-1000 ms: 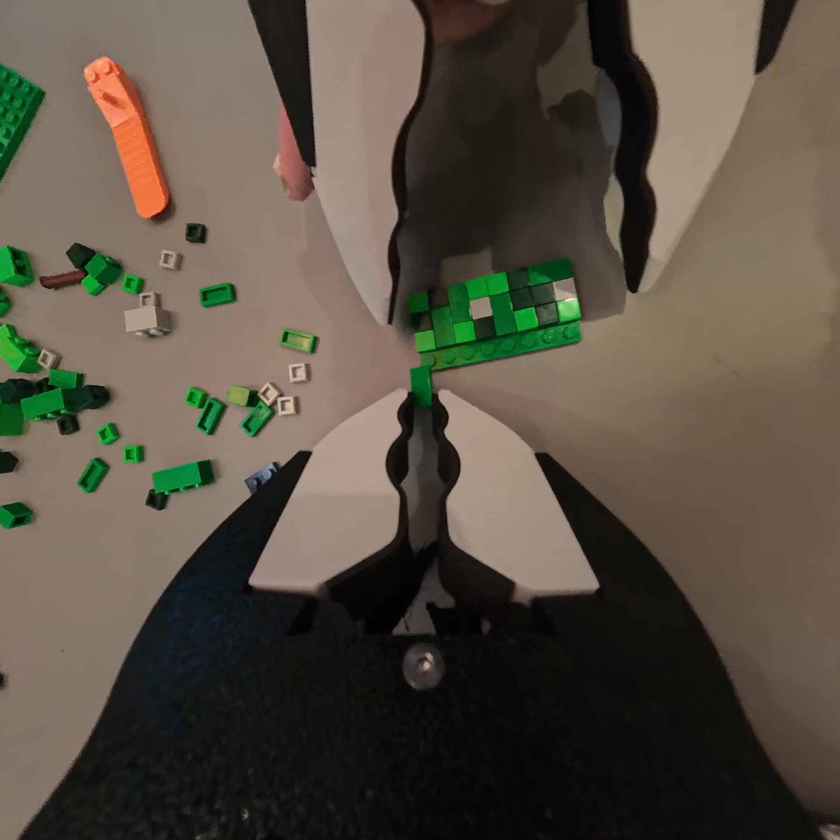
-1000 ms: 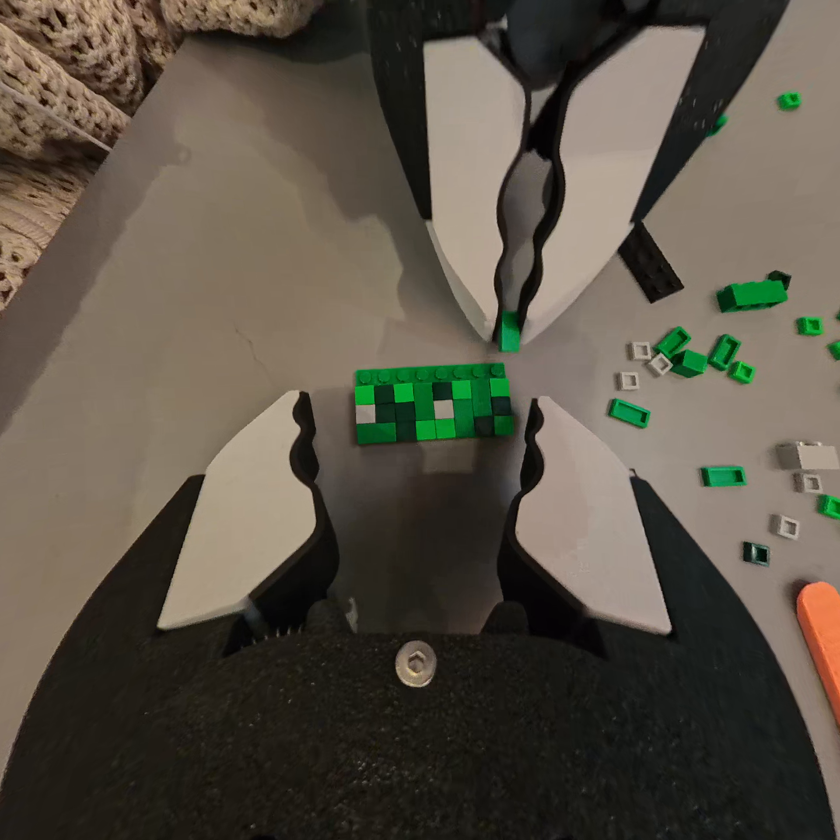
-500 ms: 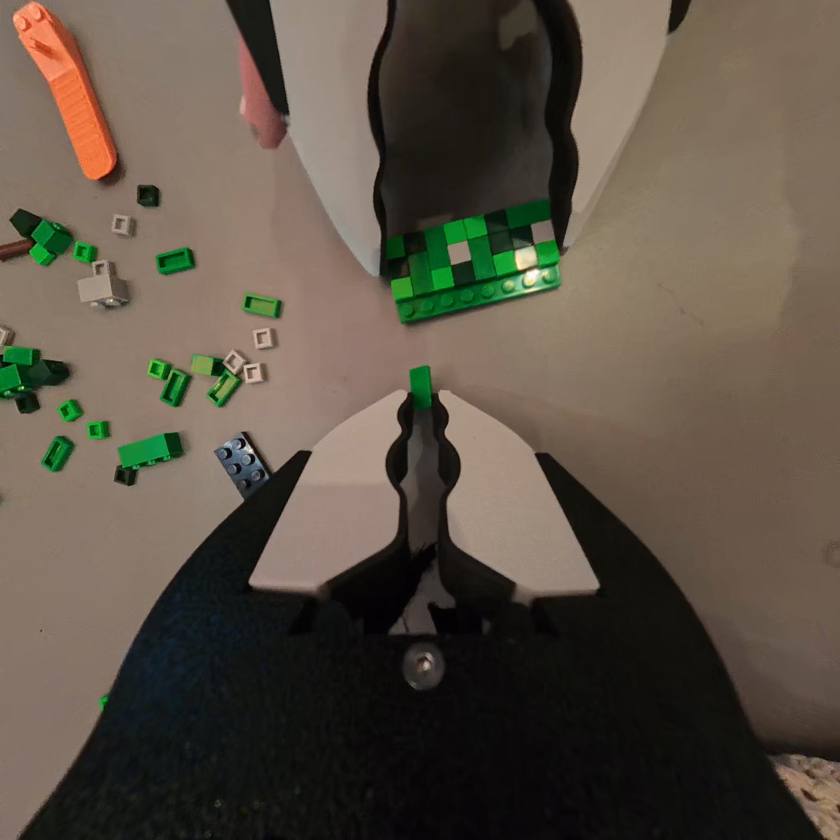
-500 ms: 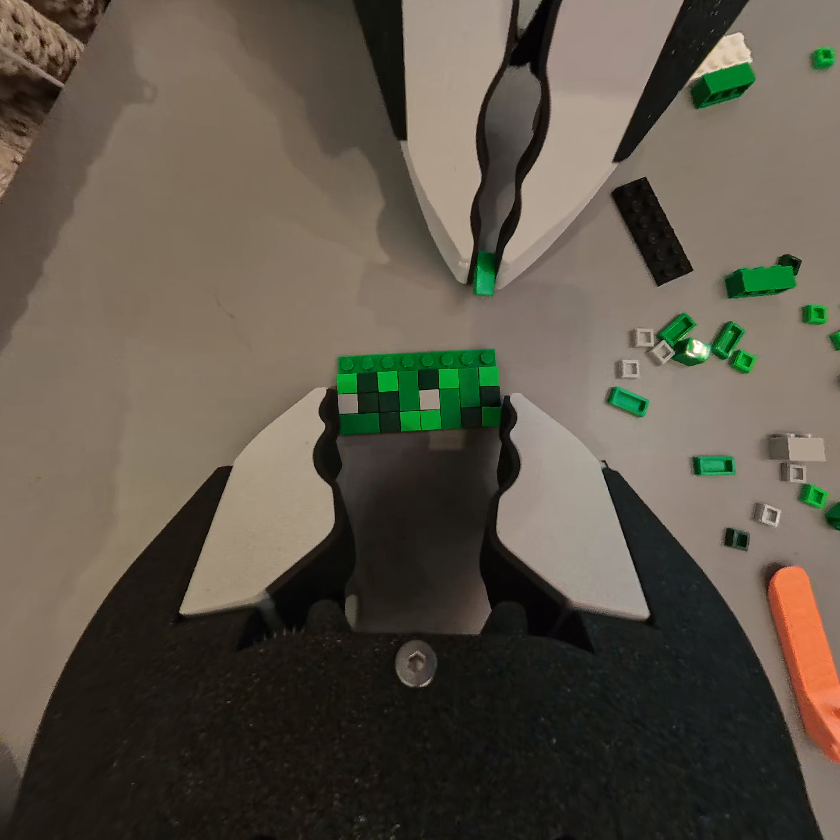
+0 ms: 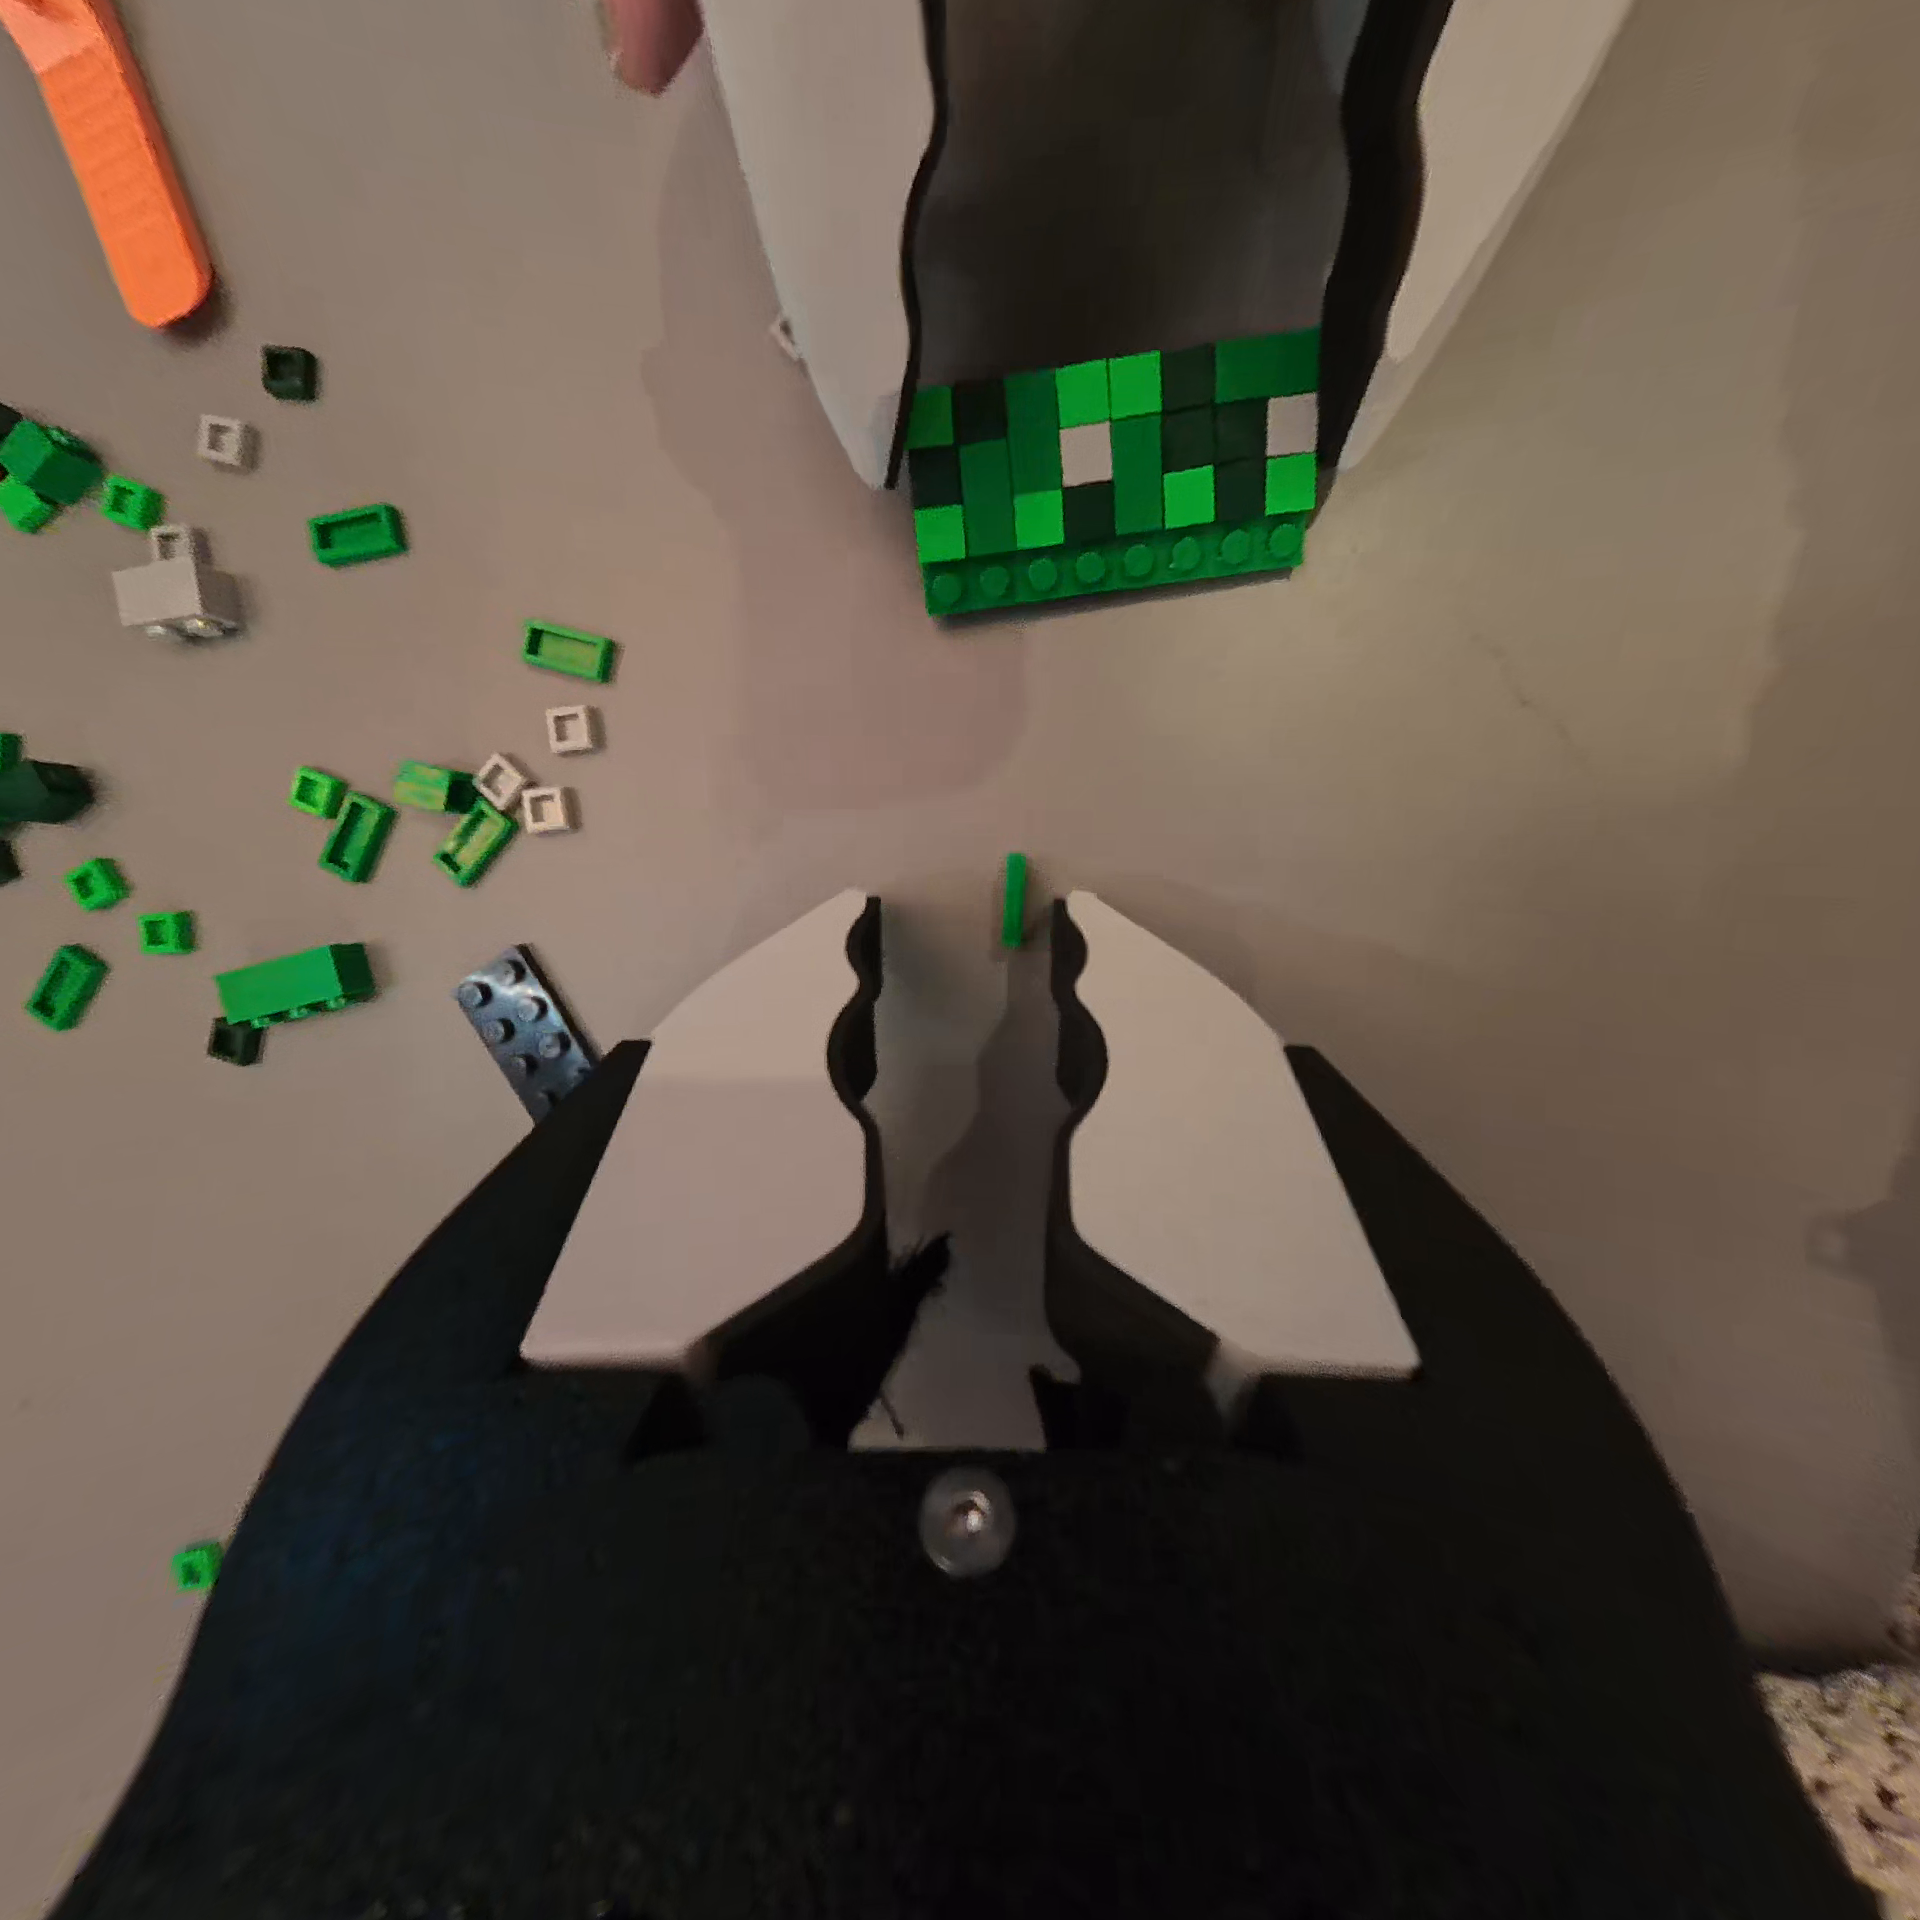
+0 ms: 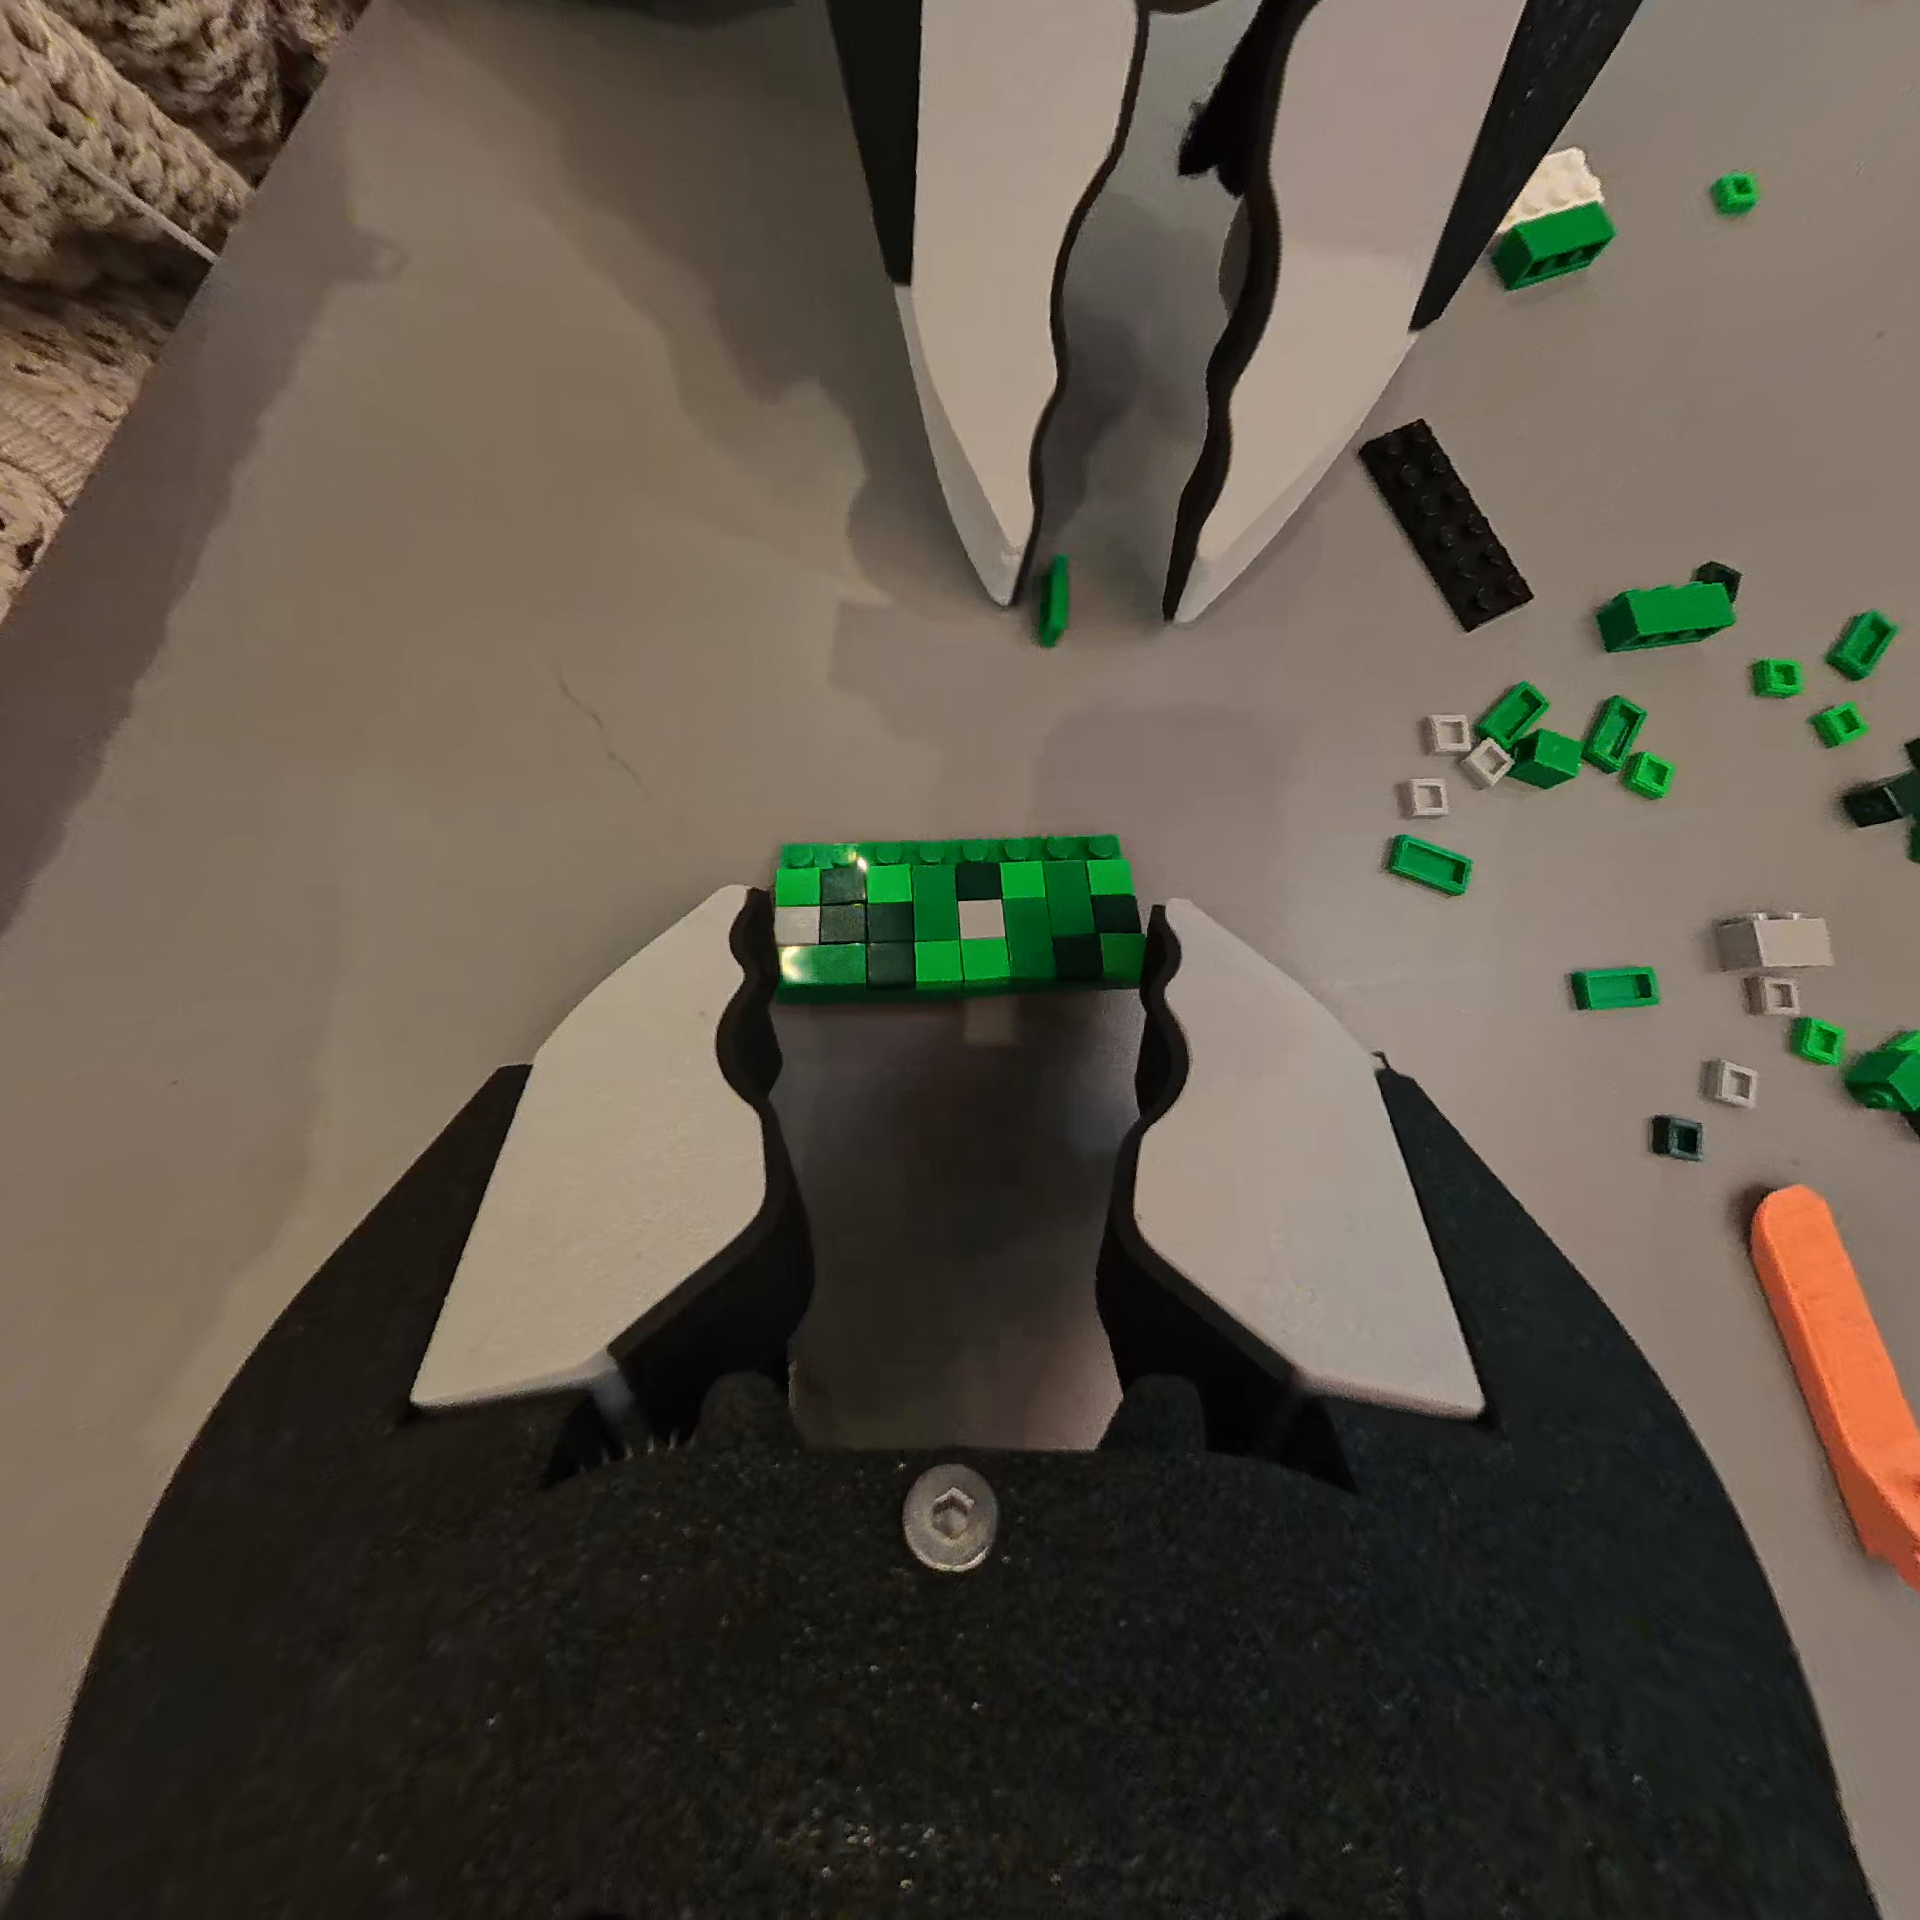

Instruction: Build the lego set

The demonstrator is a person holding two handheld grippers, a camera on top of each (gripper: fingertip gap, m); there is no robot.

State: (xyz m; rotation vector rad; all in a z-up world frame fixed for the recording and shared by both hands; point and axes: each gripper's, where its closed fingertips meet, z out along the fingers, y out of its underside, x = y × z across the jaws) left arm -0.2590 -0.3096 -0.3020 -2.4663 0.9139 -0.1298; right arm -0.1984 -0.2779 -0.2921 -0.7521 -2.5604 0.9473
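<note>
green plate (image 6: 951, 925) chequered light, dark green with two grey squares; orange tool (image 6: 1839, 1371).

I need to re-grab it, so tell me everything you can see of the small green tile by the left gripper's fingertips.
The small green tile is a thin, flat piece of glossy bright-green plastic, seen edge-on and standing on its edge on the grey table. It sits at the tips of the open left gripper, close beside one finger; whether it touches that finger cannot be told. Neither finger clamps it. It stands apart from the green mosaic plate, which the right gripper flanks at both ends.
</note>
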